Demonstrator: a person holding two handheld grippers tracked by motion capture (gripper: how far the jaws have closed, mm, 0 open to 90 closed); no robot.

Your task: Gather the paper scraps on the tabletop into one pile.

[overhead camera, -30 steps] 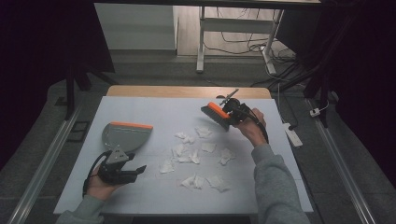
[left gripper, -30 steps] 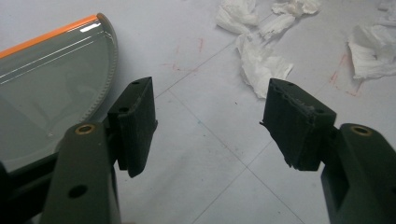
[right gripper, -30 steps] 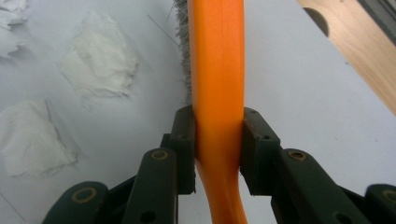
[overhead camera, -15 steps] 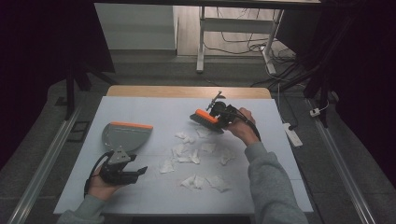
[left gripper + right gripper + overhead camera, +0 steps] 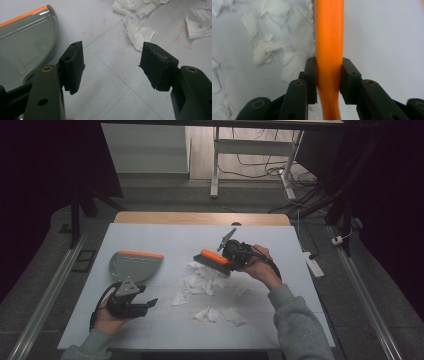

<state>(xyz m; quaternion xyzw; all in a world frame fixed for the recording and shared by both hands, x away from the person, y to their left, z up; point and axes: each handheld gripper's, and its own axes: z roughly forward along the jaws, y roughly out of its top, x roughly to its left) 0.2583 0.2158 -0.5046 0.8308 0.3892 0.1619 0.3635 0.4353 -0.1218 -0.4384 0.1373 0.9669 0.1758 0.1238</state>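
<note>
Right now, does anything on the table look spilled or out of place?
Yes: torn white paper scraps lie scattered across the middle of the table, loose and uneven. The grey dustpan lies flat nearby, with no scraps in it.

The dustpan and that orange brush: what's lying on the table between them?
In the high view, bare white table separates the dustpan from the brush. The torn paper scraps lie just below that line, under the brush.

Orange-backed brush (image 5: 212, 259), grey dustpan (image 5: 131, 266) with orange edge, white paper scraps (image 5: 200, 284), black jaws
</note>
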